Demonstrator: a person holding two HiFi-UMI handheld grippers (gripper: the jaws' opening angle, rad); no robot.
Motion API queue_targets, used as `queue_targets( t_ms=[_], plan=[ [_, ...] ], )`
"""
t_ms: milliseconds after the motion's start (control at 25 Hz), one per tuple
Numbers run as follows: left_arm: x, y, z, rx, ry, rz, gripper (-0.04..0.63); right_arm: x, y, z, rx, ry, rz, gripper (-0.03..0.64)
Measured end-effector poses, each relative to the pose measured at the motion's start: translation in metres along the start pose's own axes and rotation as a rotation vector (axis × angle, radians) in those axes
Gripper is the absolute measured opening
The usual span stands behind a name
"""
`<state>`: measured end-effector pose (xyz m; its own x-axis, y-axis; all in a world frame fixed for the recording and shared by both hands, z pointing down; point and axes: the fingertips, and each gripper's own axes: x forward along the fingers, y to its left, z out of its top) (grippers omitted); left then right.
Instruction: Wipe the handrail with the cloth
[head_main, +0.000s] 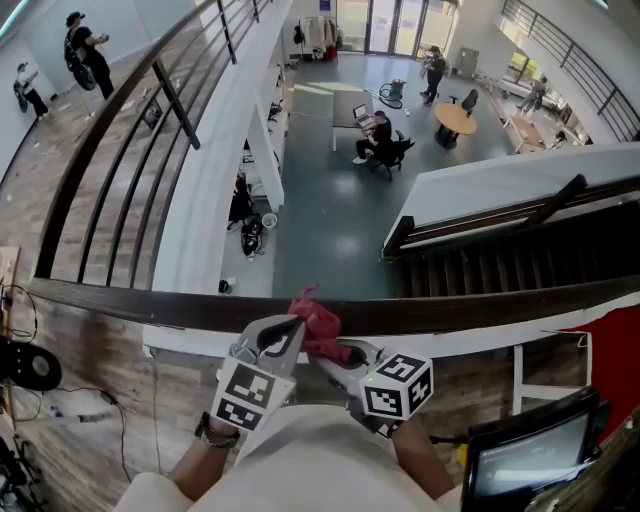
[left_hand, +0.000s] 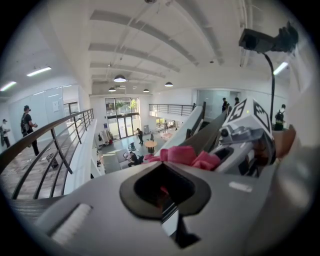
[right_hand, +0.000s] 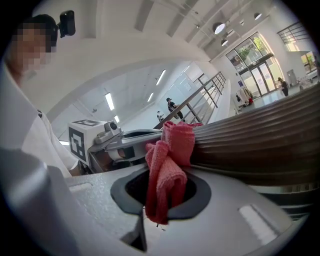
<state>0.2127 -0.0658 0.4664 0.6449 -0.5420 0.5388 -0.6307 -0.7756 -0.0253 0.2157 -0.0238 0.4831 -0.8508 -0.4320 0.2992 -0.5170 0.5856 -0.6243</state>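
Two hand-held grippers meet at the rail, close to the body. Right hand-held gripper (head_main: 336, 352): jaws pressed shut on the cloth (head_main: 318, 325), a thick red fold hanging through the notch between them in the right gripper view. Left hand-held gripper (head_main: 290, 328): jaws drawn together too, with a scrap of red in its notch, so it seems to nip the cloth's near edge. The cloth sits bunched on top of the dark handrail (head_main: 480, 308), touching it.

Judged handling: light, soft, limp terry that will fold and drag rather than slide flat. It is best pinched deep in a doubled fold, as the right one does, not at a loose corner. The handrail is stiff and ribbed.

Beyond the rail there is an open drop to the lower floor (head_main: 330, 200), so a slipped cloth would fall out of reach.
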Motion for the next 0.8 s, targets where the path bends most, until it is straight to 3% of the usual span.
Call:
queue_targets(
  t_ms=[400,800],
  plan=[
    [0.015,-0.017,0.010,0.056,-0.005,-0.067,0.003,-0.018,-0.011,0.001,0.019,-0.043,-0.060,0.061],
    [0.019,-0.023,0.014,0.071,0.005,-0.076,0.003,-0.024,-0.014,0.002,0.024,-0.036,-0.084,0.061]
  ],
)
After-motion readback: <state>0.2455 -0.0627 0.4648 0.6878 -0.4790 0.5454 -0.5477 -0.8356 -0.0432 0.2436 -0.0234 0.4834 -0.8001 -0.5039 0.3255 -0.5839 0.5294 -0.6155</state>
